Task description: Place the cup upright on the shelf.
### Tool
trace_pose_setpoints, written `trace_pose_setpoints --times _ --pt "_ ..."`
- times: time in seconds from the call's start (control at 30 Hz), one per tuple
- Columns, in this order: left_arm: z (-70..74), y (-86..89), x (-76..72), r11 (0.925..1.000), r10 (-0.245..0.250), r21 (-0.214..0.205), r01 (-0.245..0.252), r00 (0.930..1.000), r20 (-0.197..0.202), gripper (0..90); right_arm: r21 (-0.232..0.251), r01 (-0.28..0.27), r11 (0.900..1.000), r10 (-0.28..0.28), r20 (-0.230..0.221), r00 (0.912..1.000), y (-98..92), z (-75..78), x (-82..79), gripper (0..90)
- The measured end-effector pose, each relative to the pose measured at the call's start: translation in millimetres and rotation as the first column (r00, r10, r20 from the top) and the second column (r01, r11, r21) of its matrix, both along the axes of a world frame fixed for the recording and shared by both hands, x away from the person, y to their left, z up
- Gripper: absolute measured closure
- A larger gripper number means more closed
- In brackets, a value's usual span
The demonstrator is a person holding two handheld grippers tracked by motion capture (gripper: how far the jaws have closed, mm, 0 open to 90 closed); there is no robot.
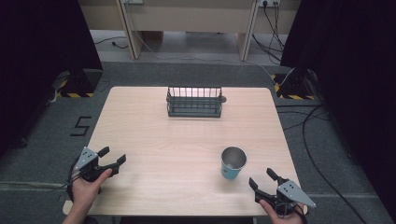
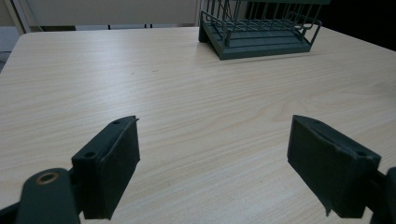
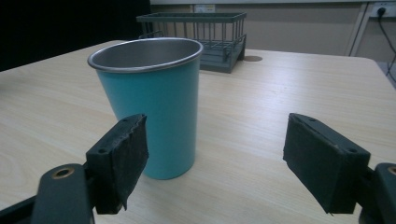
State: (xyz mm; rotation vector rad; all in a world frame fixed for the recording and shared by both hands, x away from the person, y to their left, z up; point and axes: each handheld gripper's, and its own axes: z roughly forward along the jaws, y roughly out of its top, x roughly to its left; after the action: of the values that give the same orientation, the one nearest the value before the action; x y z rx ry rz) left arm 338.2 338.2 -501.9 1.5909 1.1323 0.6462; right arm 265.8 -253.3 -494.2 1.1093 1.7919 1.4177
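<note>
A teal metal cup [image 1: 233, 163] stands upright on the wooden table [image 1: 187, 135], right of centre near the front. In the right gripper view the cup [image 3: 154, 102] rises just beyond the left jaw. My right gripper [image 1: 263, 181] sits open at the front right corner, a short way from the cup and not touching it. At the front left edge my left gripper [image 1: 113, 157] is open with bare table between its jaws. A dark wire basket [image 1: 194, 101] stands empty at the back centre; the basket [image 2: 259, 28] shows far ahead in the left gripper view.
A small round mark [image 3: 252, 58] lies on the table beside the basket [image 3: 196, 39]. Beyond the table are grey floor, desk legs [image 1: 130, 32], trailing cables [image 1: 308, 121] at the right, and black curtains on both sides.
</note>
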Motion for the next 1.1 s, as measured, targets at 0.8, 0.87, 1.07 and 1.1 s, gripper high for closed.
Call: trace_pose_setpoints --times 0.8,0.87,1.07,1.1 --pt "0.0 0.1 0.1 1.0 -0.002 -0.008 0.002 1.0 0.0 17.1 -0.03 -0.123 0.992 0.123 -0.013 0.9924 39.1 -2.3 28.7 16.5" --pt "0.0 0.1 0.1 1.0 -0.003 -0.008 0.003 1.0 0.001 17.3 -0.036 -0.129 0.991 0.129 -0.013 0.9916 41.3 -2.9 31.2 16.5" --pt "0.1 0.1 0.0 1.0 -0.005 -0.006 0.005 1.0 0.001 17.6 -0.037 -0.139 0.9896 0.138 -0.022 0.9902 47.1 -4.1 38.8 16.4" --pt "0.1 0.1 0.0 1.0 -0.005 -0.007 0.005 1.0 0.001 17.6 -0.039 -0.139 0.9895 0.138 -0.024 0.9901 48.1 -4.2 40.1 16.4"
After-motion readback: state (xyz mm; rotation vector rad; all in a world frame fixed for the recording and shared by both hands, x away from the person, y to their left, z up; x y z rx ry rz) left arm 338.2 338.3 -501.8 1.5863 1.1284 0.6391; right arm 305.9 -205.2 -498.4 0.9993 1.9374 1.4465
